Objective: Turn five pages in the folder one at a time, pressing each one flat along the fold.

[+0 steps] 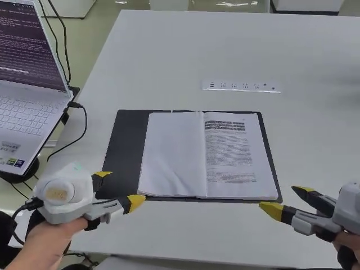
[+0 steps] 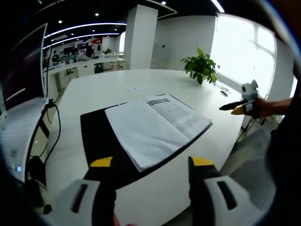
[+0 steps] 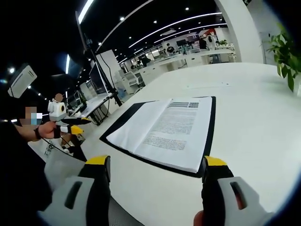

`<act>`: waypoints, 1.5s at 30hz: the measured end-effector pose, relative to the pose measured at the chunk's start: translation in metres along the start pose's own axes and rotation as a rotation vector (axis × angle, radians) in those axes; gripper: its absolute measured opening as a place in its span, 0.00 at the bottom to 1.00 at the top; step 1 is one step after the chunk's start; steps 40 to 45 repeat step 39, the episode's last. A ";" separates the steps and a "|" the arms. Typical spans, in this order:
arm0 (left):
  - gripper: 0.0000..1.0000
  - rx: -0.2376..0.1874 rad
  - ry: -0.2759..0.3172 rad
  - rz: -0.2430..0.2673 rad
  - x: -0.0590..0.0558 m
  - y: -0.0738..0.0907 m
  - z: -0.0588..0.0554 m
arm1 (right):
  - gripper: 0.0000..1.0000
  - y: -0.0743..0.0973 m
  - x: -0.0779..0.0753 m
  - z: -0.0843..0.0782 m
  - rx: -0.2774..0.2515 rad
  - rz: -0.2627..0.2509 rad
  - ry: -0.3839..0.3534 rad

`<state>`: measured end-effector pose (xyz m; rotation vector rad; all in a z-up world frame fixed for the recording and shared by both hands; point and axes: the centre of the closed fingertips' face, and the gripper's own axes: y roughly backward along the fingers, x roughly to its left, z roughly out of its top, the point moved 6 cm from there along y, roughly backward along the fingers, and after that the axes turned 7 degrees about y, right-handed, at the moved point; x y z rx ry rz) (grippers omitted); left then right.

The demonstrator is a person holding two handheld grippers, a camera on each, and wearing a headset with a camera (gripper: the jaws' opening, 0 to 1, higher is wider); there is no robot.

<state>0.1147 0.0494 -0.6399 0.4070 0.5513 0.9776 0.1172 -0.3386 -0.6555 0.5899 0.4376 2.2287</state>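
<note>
Left gripper (image 1: 121, 188) and right gripper (image 1: 285, 200) hang wide open and empty before the folder (image 1: 128, 152) lying open on the table (image 1: 225, 50), its thin, limp pages (image 1: 233, 160) probably best pinched at the right edge.

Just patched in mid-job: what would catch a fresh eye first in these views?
The black folder lies open in the middle of the white table, its left page blank and its right page printed. The left gripper and right gripper hover open off the folder's near corners, touching nothing. An open laptop stands off to the folder's left.
</note>
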 end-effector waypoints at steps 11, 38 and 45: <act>0.70 0.008 0.027 -0.008 -0.006 0.000 -0.008 | 0.84 0.003 0.001 -0.002 0.003 -0.016 0.009; 0.74 -0.015 0.037 0.004 -0.004 0.001 0.001 | 0.87 0.003 -0.001 0.006 -0.003 -0.023 0.034; 0.74 -0.016 0.038 0.005 -0.004 0.001 0.001 | 0.87 0.003 -0.001 0.006 -0.003 -0.023 0.034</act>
